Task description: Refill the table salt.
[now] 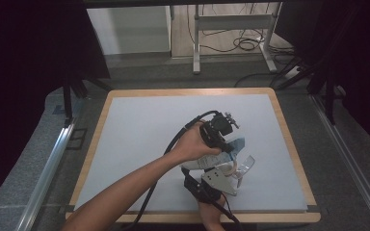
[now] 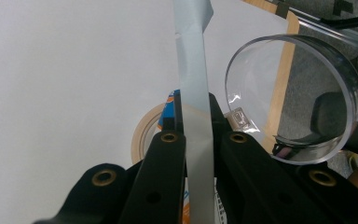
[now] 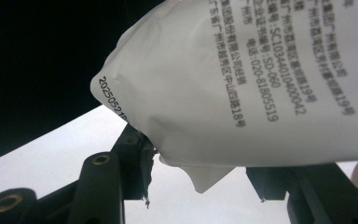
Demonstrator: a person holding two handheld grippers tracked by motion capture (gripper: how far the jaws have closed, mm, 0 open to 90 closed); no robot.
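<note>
Dark curtains and a cabled floor surround the wood-edged table [image 1: 289, 144], which is covered by a pale sheet. Toward its near right part, a white printed pouch [image 1: 211, 160] is held above the surface between the two grippers.

At the left, the left gripper [image 2: 193, 121] is clamped fully shut on the flat sealed edge [image 2: 192, 60] of the pouch; the strip is seen rising straight up between the jaws. A roll of tape [image 2: 142, 135] lies on the sheet behind the jaws. Just to the right, a clear plastic cup [image 2: 303, 98] is tipped with its mouth toward the pouch.

The right gripper [image 3: 200, 182] is roughly half open; the lower corner of the pouch hangs between its jaws, and it cannot be told whether the pads press on it.

For a clean pour, the clamp on the seal should be kept firm and the pouch held taut. The cup mouth is best kept directly under the pouch's opening. Tilting should be applied slowly, so that spilling onto the sheet is avoided.
</note>
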